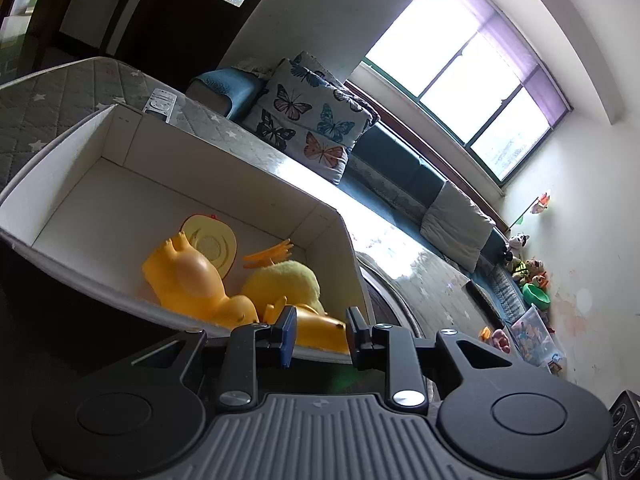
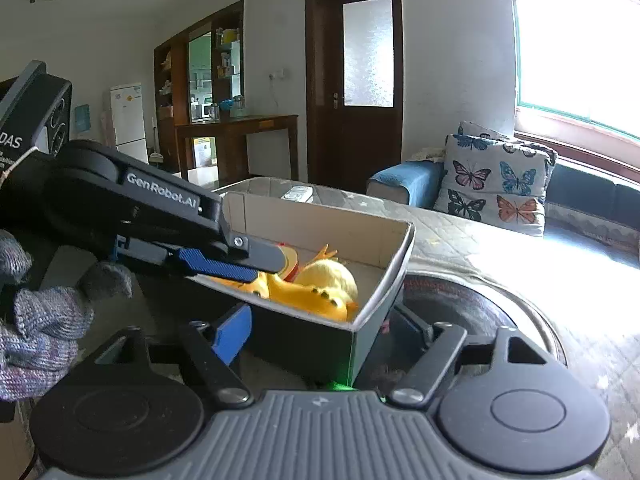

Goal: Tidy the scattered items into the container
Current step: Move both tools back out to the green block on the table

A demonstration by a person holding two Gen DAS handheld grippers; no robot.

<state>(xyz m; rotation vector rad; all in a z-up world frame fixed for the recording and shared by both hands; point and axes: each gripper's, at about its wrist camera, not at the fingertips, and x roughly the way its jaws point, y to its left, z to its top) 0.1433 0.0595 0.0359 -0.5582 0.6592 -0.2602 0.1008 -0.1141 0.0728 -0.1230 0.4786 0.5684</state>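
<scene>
A cardboard box (image 1: 120, 152) with white inside walls holds yellow toys: an orange-yellow rubber toy (image 1: 192, 276), a yellow disc (image 1: 212, 240) and a fluffy yellow plush (image 1: 284, 280). My left gripper (image 1: 320, 332) is open, its fingers over the box's near rim with a yellow toy part between them, untouched. In the right wrist view the box (image 2: 320, 220) sits just ahead with the toys (image 2: 320, 288) inside. The left gripper (image 2: 240, 260) reaches over the box from the left. My right gripper (image 2: 316, 336) is open wide, its fingers on either side of the box's near corner.
The box stands on a grey quilted surface (image 1: 60, 96) with a remote control (image 1: 160, 104) behind it. A sofa with a butterfly cushion (image 2: 496, 180) is at the right. Plush toys and a plastic bin (image 1: 532, 320) lie on the floor by the wall. A round stool (image 2: 480, 308) is beside the box.
</scene>
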